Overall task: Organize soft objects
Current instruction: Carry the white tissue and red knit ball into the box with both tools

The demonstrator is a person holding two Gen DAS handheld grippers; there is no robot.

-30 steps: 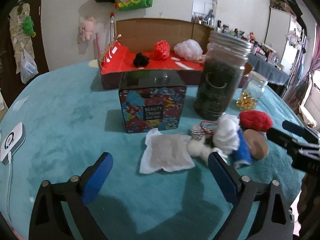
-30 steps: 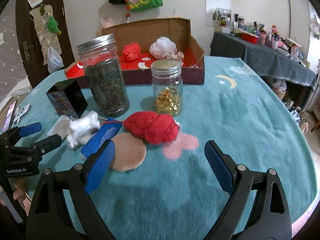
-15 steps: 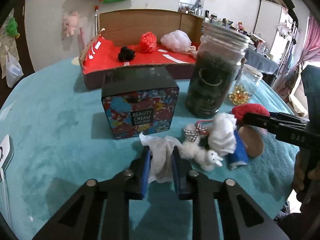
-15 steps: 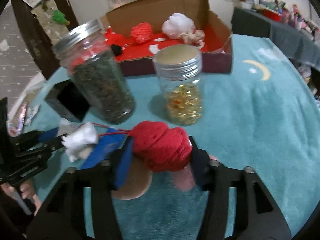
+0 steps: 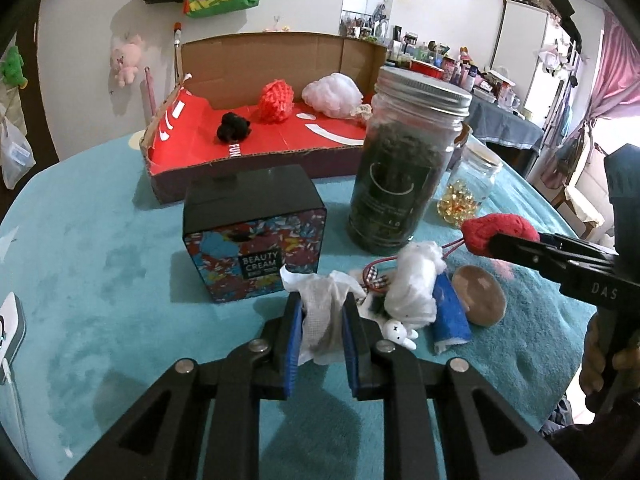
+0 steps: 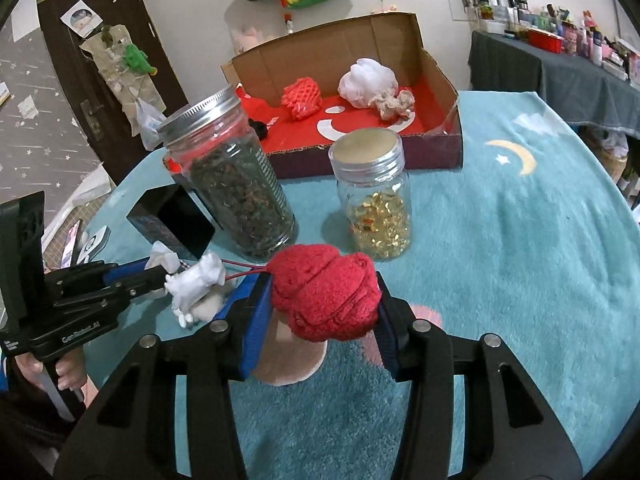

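Both tongs point forward and downward over the desk. The left tongs (image 5: 320, 320), their blue pads (image 5: 294, 344) nearly together, pinch a crumpled white cloth (image 5: 322, 316). The right tongs (image 6: 320, 312) clamp a red knitted bundle (image 6: 326, 296) between their blue pads (image 6: 256, 320), jaws partway apart. A hand (image 6: 66, 376) grips the left handle; fingers (image 5: 600, 348) wrap the right handle.

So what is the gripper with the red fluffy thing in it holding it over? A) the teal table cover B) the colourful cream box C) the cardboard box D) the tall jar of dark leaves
A: the right gripper is clamped on the red fluffy thing above the teal table cover, in front of both jars.
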